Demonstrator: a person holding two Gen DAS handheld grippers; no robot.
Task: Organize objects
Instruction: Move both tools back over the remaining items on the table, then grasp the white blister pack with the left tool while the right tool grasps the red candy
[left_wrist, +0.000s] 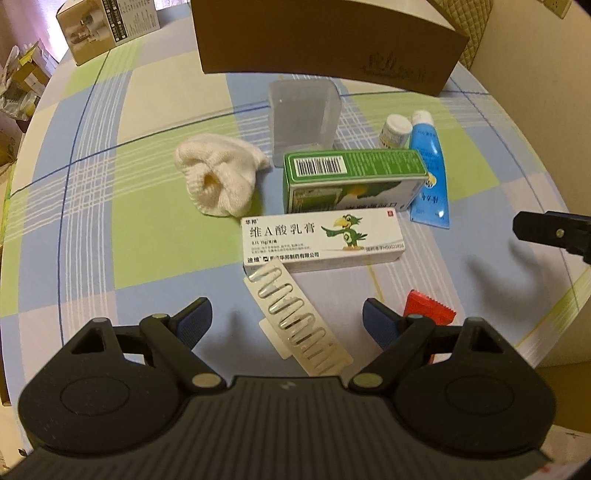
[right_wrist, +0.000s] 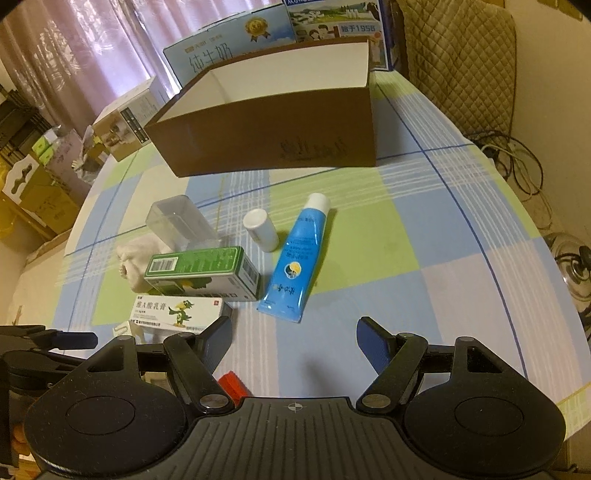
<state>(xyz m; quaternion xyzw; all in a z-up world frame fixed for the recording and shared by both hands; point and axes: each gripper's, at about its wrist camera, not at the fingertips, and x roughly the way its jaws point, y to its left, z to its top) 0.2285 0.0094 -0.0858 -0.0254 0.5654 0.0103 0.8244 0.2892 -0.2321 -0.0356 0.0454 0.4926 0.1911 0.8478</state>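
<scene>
On the checked tablecloth lie a strip of paper clips (left_wrist: 297, 319), a white ointment box with a parrot (left_wrist: 321, 238) (right_wrist: 177, 312), a green box (left_wrist: 351, 177) (right_wrist: 201, 271), a blue tube (left_wrist: 430, 173) (right_wrist: 299, 258), a small white bottle (left_wrist: 395, 131) (right_wrist: 261, 229), a clear plastic container (left_wrist: 304, 122) (right_wrist: 181, 221), a white sock (left_wrist: 218, 177) (right_wrist: 135, 264) and a red packet (left_wrist: 428, 306) (right_wrist: 231, 382). An open brown cardboard box (left_wrist: 325, 40) (right_wrist: 273, 125) stands behind them. My left gripper (left_wrist: 286, 314) is open above the paper clips. My right gripper (right_wrist: 293, 338) is open and empty, near the blue tube's end.
A small printed carton (left_wrist: 107, 27) (right_wrist: 125, 123) stands at the far left of the table. Milk cartons (right_wrist: 236, 40) stand behind the brown box. A quilted chair back (right_wrist: 454, 62) is at the far right. The table edge (right_wrist: 546, 332) curves near on the right.
</scene>
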